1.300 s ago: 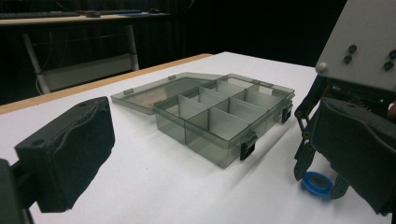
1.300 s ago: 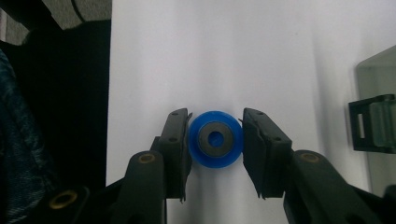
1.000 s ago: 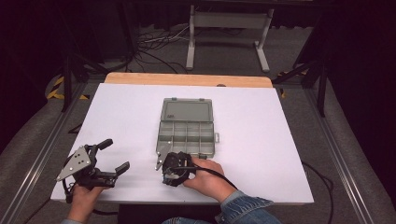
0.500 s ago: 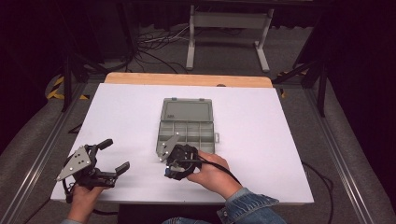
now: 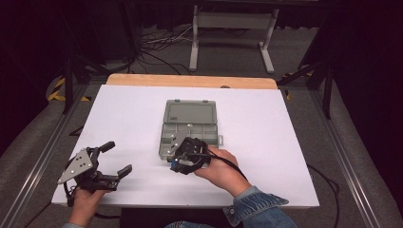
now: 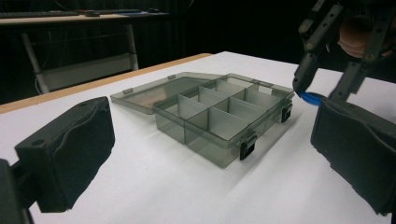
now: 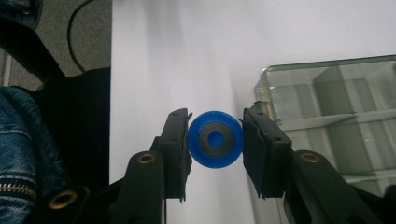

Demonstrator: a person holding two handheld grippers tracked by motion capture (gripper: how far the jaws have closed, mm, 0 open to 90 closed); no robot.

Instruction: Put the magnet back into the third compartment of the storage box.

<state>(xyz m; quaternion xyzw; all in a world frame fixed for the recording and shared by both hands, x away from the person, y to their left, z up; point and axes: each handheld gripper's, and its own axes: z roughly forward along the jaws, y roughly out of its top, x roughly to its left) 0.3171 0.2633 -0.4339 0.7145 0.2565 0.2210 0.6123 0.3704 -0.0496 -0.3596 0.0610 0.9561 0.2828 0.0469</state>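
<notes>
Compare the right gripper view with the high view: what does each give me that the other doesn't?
Right gripper view alone: the blue disc seen face-on, dark ring and blue centre, clamped between the right gripper pads beside the box corner. High view alone: the left gripper, open and apart from the box, the lid lying flat open, and the whole table. Both: the right gripper at the box's near edge, and the denim sleeve.

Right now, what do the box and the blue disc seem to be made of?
The box looks like clear smoky-grey plastic: its dividers show through the walls, and its surface is glossy. The blue disc between the right gripper's jaws looks like smooth moulded plastic with a dark inner ring; rubber is possible.
</notes>
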